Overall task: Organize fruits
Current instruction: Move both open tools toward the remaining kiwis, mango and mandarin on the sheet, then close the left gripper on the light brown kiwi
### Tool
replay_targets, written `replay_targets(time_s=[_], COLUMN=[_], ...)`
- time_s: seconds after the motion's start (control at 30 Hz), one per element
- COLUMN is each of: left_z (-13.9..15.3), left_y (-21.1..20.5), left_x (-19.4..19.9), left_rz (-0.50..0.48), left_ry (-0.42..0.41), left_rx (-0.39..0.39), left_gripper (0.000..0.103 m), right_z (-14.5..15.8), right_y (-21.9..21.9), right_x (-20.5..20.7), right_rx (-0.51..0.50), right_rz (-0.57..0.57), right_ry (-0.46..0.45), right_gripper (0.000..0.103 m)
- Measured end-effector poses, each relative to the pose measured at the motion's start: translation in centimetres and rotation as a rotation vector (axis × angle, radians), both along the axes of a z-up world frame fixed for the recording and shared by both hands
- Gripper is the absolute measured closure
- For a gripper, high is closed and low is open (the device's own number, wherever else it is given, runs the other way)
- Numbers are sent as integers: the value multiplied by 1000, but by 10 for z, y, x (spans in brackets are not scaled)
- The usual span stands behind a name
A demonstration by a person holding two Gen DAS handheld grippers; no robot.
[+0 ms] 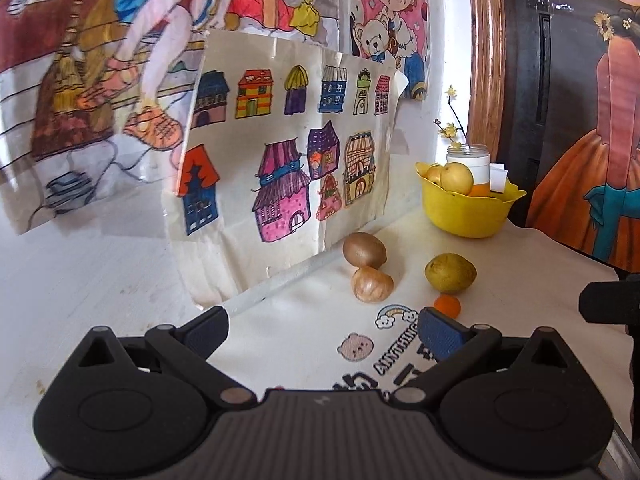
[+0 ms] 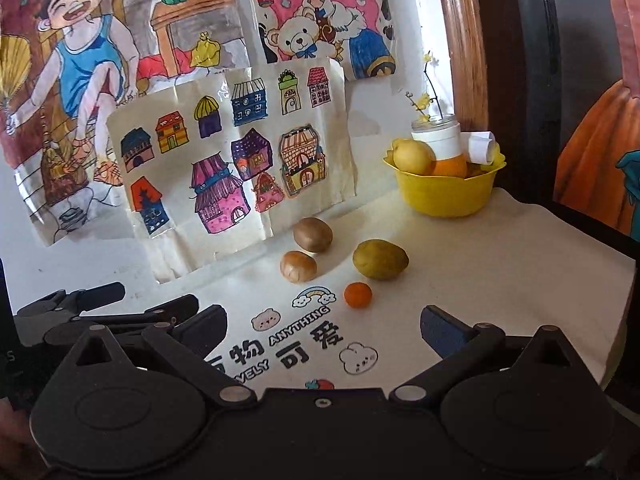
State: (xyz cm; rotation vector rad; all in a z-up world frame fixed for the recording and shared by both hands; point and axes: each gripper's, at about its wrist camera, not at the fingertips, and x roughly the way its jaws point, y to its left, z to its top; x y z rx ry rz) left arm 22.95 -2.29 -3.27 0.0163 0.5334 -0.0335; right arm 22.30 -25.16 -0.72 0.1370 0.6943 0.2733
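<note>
Left gripper (image 1: 324, 330) held low over the white printed cloth (image 1: 520, 264), level, pointing at the wall of drawings; jaws spread wide, nothing between them. Its right finger pad (image 1: 440, 332) partly hides the small orange fruit (image 1: 448, 305), which sits just past that fingertip. Right gripper (image 2: 324, 328) sits beside it at a similar height, same heading, jaws also wide apart and empty; the left unit's body shows at its left edge. Fruits left to right, right wrist view: tan ridged fruit (image 2: 298, 266), with a brown kiwi-like fruit (image 2: 312, 234) just behind it and nearly touching; small orange fruit (image 2: 358, 295) ahead of the gap between the right fingers, nearer the right one; green-yellow fruit (image 2: 380, 259) just behind and right of the orange one. All four loose on the cloth, clear of both grippers. Yellow bowl (image 2: 444, 196) far right at the back, well apart from the fingers, holding a yellow fruit (image 2: 412, 156) and an orange (image 2: 450, 168). White jar (image 2: 438, 136) with yellow flower sprigs appears to stand in or just behind the bowl; can't tell which.
</note>
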Motion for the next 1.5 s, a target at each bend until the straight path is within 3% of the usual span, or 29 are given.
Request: replay_targets(time_s=[0.3, 0.5, 0.83, 1.07, 1.5], left_z=[-27, -51, -74, -85, -95], left_y=[-4, -5, -24, -39, -56], left_x=[47, 85, 132, 163, 186], left_rz=[-19, -39, -107, -121, -163], left_ry=[43, 99, 116, 134, 144], left_rx=[28, -5, 15, 35, 59], left_gripper=[0, 0, 1, 8, 32], right_z=[-20, -38, -52, -54, -64], right_y=[4, 3, -1, -7, -15], right_x=[46, 73, 90, 101, 115], right_rx=[6, 4, 36, 31, 44], right_rz=[3, -4, -17, -22, -30], right_ry=[52, 85, 97, 101, 119], right_gripper=[0, 0, 0, 0, 0])
